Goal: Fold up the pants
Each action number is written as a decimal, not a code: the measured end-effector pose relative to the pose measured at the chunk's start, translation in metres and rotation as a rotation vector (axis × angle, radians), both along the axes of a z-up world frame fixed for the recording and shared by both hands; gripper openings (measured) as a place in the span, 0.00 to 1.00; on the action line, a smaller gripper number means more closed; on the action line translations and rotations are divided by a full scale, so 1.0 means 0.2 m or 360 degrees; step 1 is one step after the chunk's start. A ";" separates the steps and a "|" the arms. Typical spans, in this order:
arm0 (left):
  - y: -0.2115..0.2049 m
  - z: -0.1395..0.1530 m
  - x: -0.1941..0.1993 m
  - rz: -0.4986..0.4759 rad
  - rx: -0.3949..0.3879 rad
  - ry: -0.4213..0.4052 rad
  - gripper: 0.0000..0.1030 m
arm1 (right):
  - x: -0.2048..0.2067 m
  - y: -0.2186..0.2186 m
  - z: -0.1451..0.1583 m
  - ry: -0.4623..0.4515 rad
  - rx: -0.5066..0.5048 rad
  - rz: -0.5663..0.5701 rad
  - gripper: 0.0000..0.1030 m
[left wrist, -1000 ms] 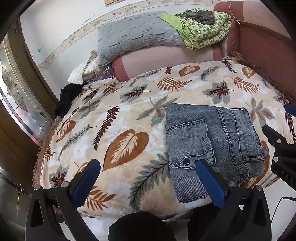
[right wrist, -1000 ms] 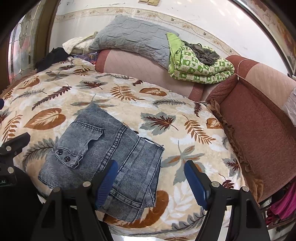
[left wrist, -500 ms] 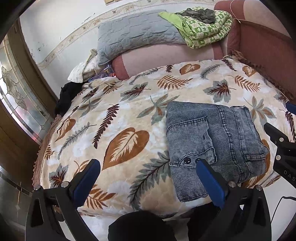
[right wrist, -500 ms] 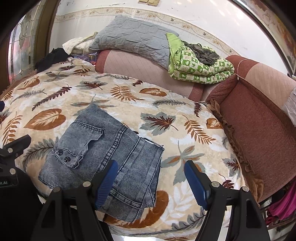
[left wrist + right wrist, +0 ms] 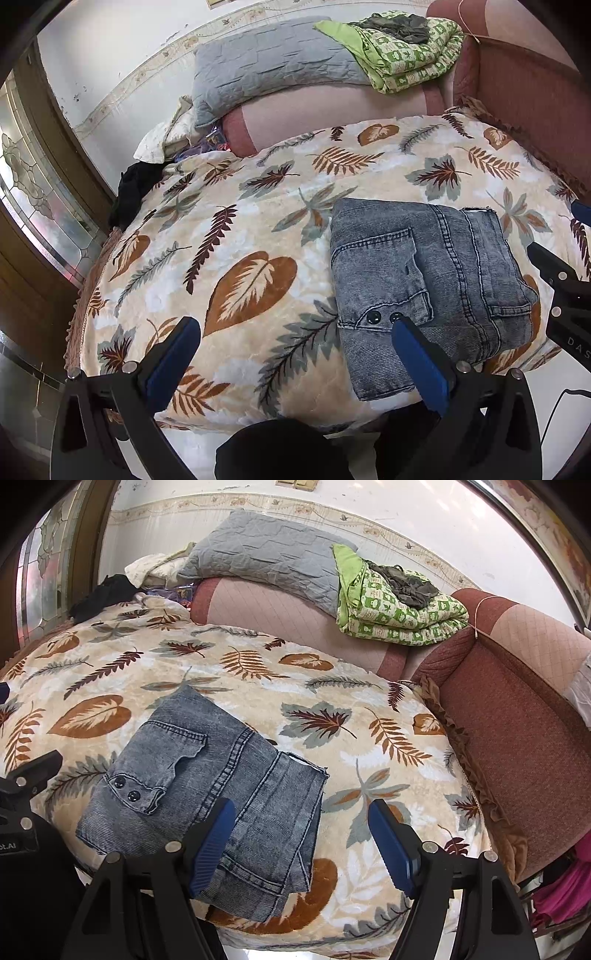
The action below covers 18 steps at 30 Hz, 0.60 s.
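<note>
A pair of grey-blue denim pants [image 5: 424, 280] [image 5: 207, 786] lies folded into a compact rectangle near the front edge of the leaf-print blanket [image 5: 240, 251] [image 5: 369, 746]. A back pocket and two dark buttons face up. My left gripper [image 5: 295, 328] hangs open above the blanket's front edge, its right finger over the pants' near corner, nothing between the fingers. My right gripper [image 5: 301, 808] is open too, held above the pants' right end and touching nothing. Each gripper shows at the edge of the other's view.
A grey pillow [image 5: 273, 66] and a folded green checked quilt [image 5: 399, 609] rest on the pink bolster at the back. The red sofa arm [image 5: 517, 720] bounds the right side. Dark clothing [image 5: 133, 188] and a glass door [image 5: 33, 206] stand at the left.
</note>
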State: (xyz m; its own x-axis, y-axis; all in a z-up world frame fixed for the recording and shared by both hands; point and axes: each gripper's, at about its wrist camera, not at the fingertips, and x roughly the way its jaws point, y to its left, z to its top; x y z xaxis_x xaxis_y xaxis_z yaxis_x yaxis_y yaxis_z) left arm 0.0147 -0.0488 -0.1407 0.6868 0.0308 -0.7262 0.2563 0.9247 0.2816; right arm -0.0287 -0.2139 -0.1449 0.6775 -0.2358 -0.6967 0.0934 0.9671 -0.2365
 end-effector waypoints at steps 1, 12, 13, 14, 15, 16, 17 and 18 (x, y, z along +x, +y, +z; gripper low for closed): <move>0.00 0.00 0.00 0.0000 -0.0001 -0.0001 1.00 | 0.00 0.00 0.00 0.0001 0.0000 0.0000 0.75; 0.00 0.00 0.00 0.0000 0.0003 0.0000 1.00 | 0.00 -0.01 -0.01 0.0004 0.0010 0.0000 0.75; 0.00 0.00 0.00 0.0000 0.0003 0.0000 1.00 | 0.00 -0.01 -0.01 0.0004 0.0011 0.0000 0.75; 0.00 0.00 0.00 0.0001 0.0004 0.0001 1.00 | 0.00 -0.01 -0.01 0.0005 0.0009 -0.0001 0.75; 0.00 0.00 0.00 0.0002 0.0002 0.0001 1.00 | 0.00 -0.01 -0.01 0.0005 0.0009 -0.0003 0.75; -0.01 0.00 0.00 0.0000 0.0001 0.0000 1.00 | 0.00 -0.01 -0.01 0.0006 0.0010 -0.0003 0.75; -0.01 0.00 0.00 0.0001 0.0002 0.0001 1.00 | 0.00 -0.01 -0.01 0.0007 0.0012 -0.0003 0.75; -0.01 0.00 0.00 0.0000 0.0004 0.0002 1.00 | 0.00 -0.01 -0.02 0.0009 0.0014 -0.0004 0.75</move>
